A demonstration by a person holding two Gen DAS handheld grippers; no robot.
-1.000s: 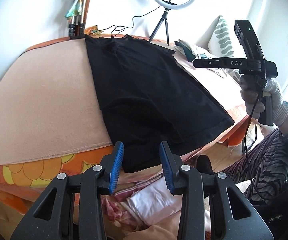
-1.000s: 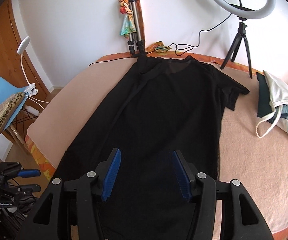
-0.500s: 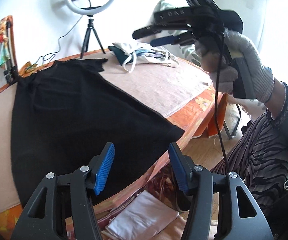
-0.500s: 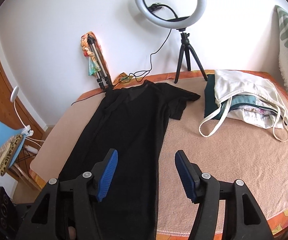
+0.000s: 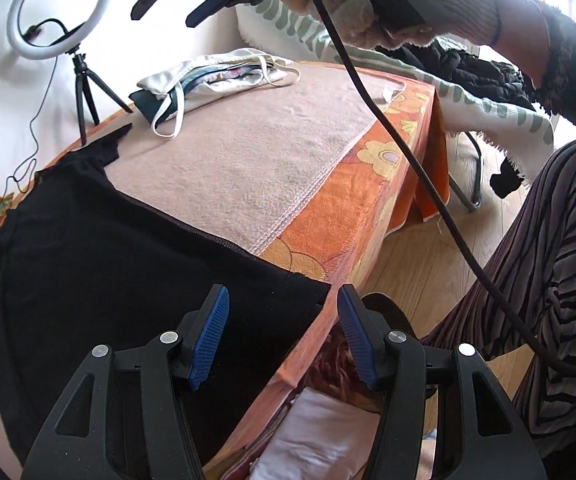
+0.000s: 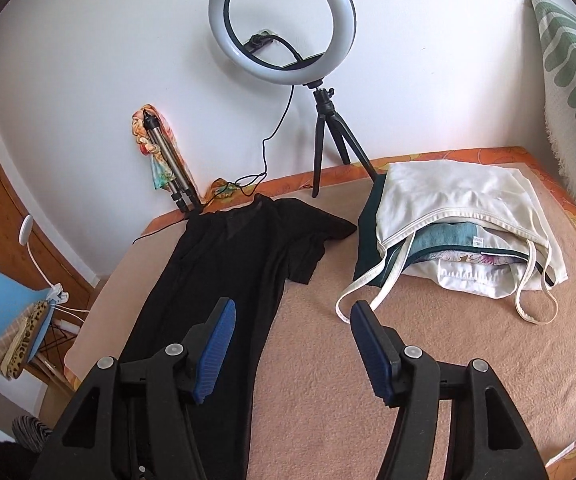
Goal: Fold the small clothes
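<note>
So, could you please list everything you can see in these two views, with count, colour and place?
black shirt: one, black, laid lengthwise on the bed, sleeve out toward the pile
pile of folded clothes: one, white, teal and dark green, beside the shirt's sleeve
blanket: one, pinkish beige, covering the bed
bedcover: one, orange with flowers, along the bed's edge
ring light: one, white on a black tripod, at the wall
folded tripod: one, grey, leaning on the wall with a colourful cloth
chair: one, light blue, beside the bed
pillow: one, white with green pattern, far end
left gripper: blue fingers open over the shirt's hem corner
right gripper: blue fingers open, nothing held; gloved hand carries it
</note>
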